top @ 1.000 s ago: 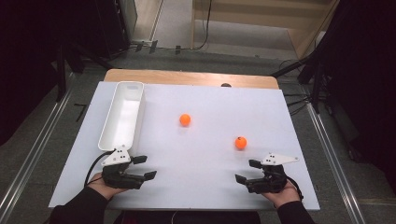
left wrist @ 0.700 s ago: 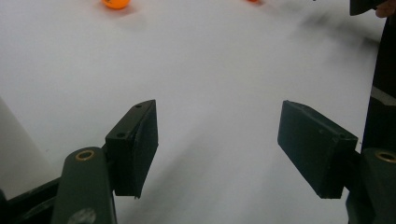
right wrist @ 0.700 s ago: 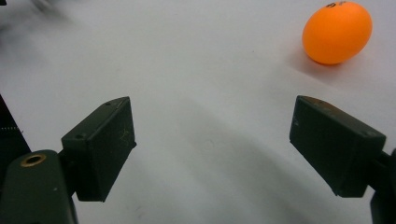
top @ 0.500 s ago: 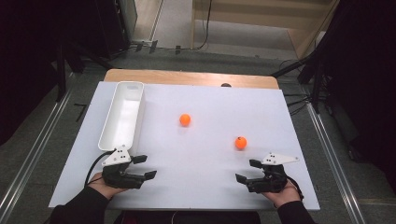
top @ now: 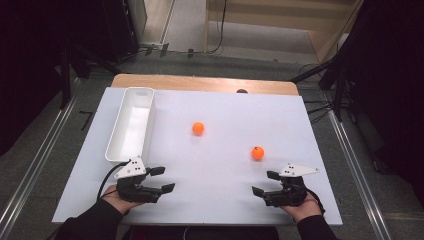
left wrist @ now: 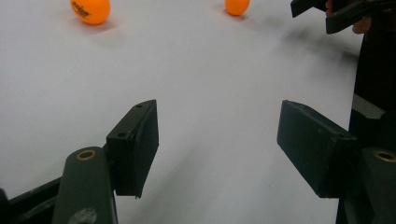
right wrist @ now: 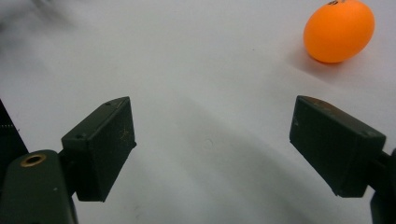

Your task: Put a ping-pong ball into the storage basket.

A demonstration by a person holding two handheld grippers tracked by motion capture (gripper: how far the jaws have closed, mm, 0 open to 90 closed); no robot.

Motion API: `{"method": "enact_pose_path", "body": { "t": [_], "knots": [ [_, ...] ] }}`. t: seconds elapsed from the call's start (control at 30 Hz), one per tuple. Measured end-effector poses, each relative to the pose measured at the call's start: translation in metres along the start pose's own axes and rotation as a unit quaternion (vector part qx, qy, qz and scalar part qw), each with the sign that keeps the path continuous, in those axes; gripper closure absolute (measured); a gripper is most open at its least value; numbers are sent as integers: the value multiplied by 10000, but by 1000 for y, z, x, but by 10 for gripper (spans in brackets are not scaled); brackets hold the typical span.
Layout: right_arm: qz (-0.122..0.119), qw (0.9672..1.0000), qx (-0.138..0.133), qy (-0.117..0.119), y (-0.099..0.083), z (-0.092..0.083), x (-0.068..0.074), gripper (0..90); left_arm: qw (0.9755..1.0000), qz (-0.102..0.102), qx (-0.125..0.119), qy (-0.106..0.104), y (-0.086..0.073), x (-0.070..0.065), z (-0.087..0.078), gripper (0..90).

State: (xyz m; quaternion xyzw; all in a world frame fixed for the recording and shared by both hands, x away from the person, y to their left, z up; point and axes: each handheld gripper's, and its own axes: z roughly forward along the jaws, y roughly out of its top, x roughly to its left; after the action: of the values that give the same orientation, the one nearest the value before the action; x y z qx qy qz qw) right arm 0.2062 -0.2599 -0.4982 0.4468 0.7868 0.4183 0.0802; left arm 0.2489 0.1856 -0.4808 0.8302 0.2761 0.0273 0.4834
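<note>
One long, narrow white plastic tray (top: 116, 136) with rounded corners and smooth, upright walls lies along the left part of the matte white tabletop (top: 220, 200), and nothing is in it. Just below its near end sits the left gripper (top: 162, 179), black and blocky with a grey three-cornered plate on top; its jaws stand apart with only bare table between them. Two small, smooth orange table-tennis balls rest on the white surface: the left ball (top: 198, 128) near the middle, well apart from the tray, and the right ball (top: 258, 152) nearer the person, carrying a small dark print mark. The right gripper (top: 265, 182), of the same make, rests just below the right ball, jaws spread wide and holding nothing.
</note>
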Motion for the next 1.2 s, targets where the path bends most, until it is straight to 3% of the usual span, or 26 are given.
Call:
{"method": "enact_pose_path", "body": {
  "t": [0.2,0.43,0.5,0.77,0.9,1.0,1.03,1.07,1.1,1.2],
  "knots": [
    [51,10000,6,-2,0,-1,0,126,10000,-9,55,-73,3,-6,5,300],
    [17,10000,1,-3,0,0,0,126,9998,146,21,-121,8,-14,9,300],
    [15,10000,4,-2,0,0,0,126,9997,250,11,-47,11,-17,12,299],
    [36,10000,22,2,0,-1,0,126,9998,141,57,-104,20,-20,19,296],
    [40,10000,17,10,0,-1,0,126,9997,144,-57,-167,22,-19,21,287],
    [37,10000,17,13,0,-1,0,126,9998,20,-5,-211,24,-17,24,186],
    [38,10000,17,14,0,-1,0,126,9998,20,-5,-211,24,-17,24,114],
    [41,10000,15,16,-1,-1,0,126,9993,-25,310,-184,25,-16,29,46],
    [40,10000,18,16,-1,-1,0,126,9990,-19,405,-187,25,-16,30,0],
    [44,10000,6,18,0,-1,0,126,9989,37,413,-222,26,-18,32,0]
  ]
}}
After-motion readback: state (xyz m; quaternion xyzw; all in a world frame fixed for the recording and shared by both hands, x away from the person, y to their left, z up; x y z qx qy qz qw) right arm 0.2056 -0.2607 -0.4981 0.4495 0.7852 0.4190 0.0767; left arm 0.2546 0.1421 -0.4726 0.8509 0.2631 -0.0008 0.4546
